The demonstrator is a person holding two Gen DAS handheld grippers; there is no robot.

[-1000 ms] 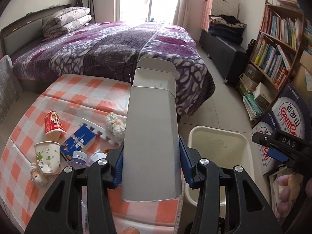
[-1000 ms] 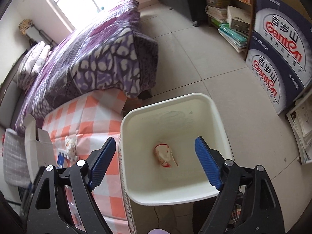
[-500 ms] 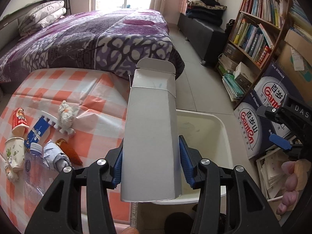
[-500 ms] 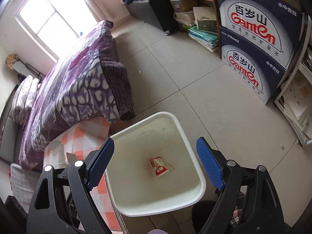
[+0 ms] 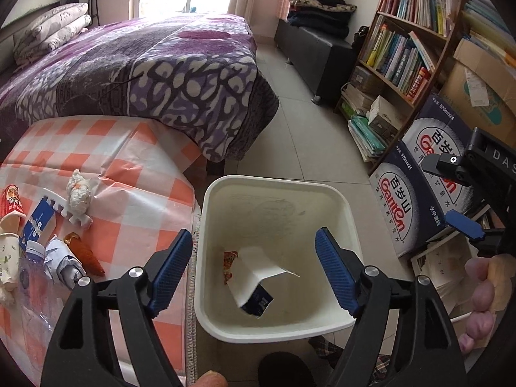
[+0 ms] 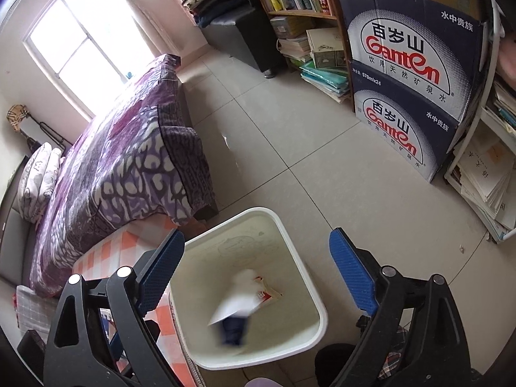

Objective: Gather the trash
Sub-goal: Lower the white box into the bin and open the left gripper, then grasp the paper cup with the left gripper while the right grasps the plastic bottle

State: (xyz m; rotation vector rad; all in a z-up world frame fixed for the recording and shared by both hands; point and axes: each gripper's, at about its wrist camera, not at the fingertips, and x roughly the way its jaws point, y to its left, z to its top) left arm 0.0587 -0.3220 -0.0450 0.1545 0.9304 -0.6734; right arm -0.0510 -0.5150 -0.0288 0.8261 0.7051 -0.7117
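Over the bin [image 5: 350, 213] our left gripper [image 5: 253, 269] has sprung wide, empty; the carton [image 5: 254, 279] dropped inside, right gripper [image 6: 256, 279] also agape, worktop [image 5: 142, 174] litter remaining.

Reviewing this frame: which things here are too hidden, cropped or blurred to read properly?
- White carton in the bin: motion-blurred in the right wrist view, so its print is unreadable.
- Red wrapper: partly covered by the carton in the left wrist view.
- Paper cup and plastic bottle: cut off by the left edge of the left wrist view.
- Right gripper: seen side-on at that view's right edge, the person's fingers partly cropped.
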